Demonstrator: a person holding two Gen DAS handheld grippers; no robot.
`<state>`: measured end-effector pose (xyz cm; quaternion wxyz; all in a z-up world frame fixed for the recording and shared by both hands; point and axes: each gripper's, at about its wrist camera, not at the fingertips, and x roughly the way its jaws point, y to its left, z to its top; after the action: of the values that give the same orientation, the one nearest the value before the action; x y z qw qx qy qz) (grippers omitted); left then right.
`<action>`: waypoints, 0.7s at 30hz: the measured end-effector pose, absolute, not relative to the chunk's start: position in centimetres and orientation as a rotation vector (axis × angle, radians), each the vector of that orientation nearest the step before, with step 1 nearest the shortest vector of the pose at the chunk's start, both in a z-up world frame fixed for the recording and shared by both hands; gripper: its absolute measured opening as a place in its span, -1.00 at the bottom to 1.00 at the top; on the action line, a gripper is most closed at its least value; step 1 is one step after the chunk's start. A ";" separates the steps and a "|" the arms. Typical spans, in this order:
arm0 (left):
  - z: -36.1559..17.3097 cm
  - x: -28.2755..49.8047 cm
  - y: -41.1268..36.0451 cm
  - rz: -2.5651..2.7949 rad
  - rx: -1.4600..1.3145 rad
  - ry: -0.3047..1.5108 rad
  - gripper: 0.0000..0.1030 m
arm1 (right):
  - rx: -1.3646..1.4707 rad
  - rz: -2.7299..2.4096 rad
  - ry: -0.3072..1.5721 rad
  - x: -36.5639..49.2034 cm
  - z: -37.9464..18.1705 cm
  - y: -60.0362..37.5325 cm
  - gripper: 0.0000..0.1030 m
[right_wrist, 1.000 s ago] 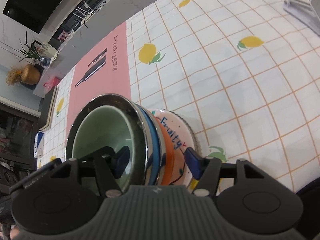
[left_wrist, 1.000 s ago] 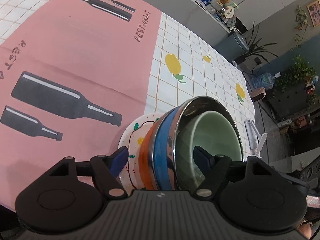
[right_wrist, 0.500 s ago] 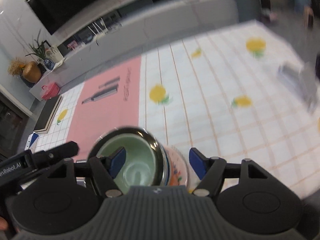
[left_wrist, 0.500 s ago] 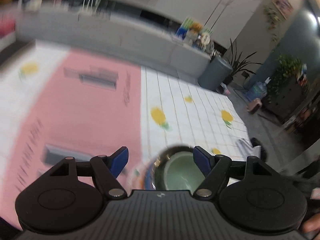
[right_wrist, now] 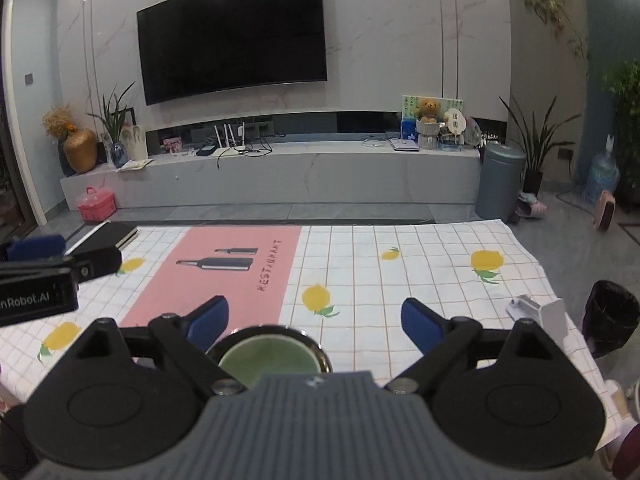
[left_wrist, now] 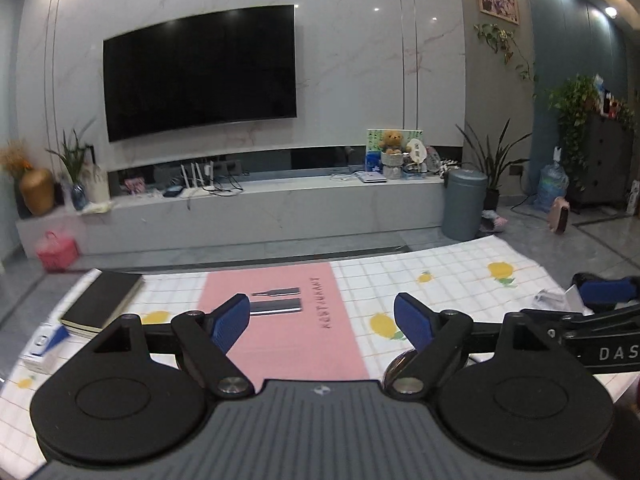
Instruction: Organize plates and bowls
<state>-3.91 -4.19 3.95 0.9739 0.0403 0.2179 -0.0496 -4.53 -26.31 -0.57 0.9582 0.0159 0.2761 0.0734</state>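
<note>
Lemon tablecloth [right_wrist: 420, 276], both grippers opening, nothing held

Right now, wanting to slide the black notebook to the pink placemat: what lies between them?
Only checked tablecloth with a printed lemon lies between black notebook and pink placemat; the left wrist view shows it.

The green bowl [right_wrist: 264, 358] is half hidden behind the right claw's body; the dishes beneath it cannot be seen. In the left wrist view only a metal rim [left_wrist: 394, 364] shows. The white object [right_wrist: 538, 314] cannot be identified.
</note>
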 end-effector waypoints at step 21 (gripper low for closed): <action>-4.1 -6.7 -1.9 -0.030 0.038 0.745 0.86 | 0.059 0.140 0.767 -9.6 -7.4 -23.7 0.78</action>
<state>-6.73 -1.90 -4.07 0.9311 0.0186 0.3639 -0.0144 -9.58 -23.71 -7.38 0.9246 0.0288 0.3738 0.0681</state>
